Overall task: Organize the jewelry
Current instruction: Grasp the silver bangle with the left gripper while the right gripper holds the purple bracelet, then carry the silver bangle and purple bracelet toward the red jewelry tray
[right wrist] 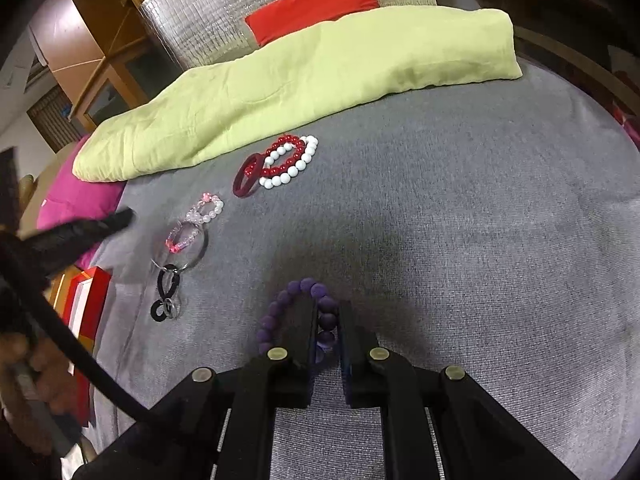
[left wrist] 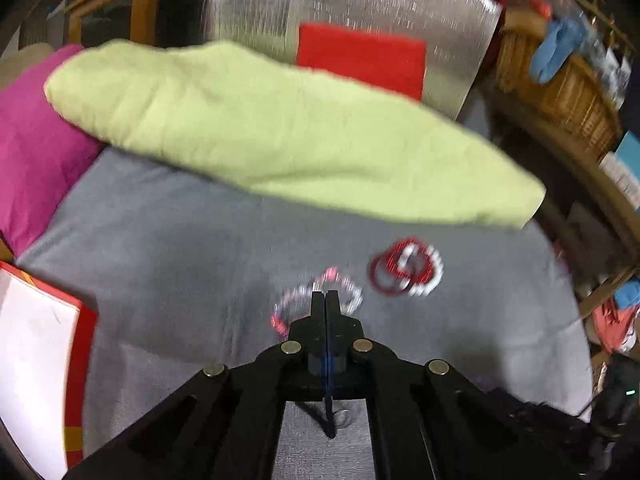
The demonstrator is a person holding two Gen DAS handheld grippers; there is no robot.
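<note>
Purple matte bead bracelet [right wrist: 296,316] pinched in right gripper [right wrist: 329,320], left gripper [left wrist: 325,300] closed empty, grey woven cloth [right wrist: 460,220].

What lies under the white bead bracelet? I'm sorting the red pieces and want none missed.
In the right wrist view the white bead bracelet overlaps a red bead bracelet, both on the grey blanket. A dark red bangle leans beside them. Anything directly beneath is covered.
</note>
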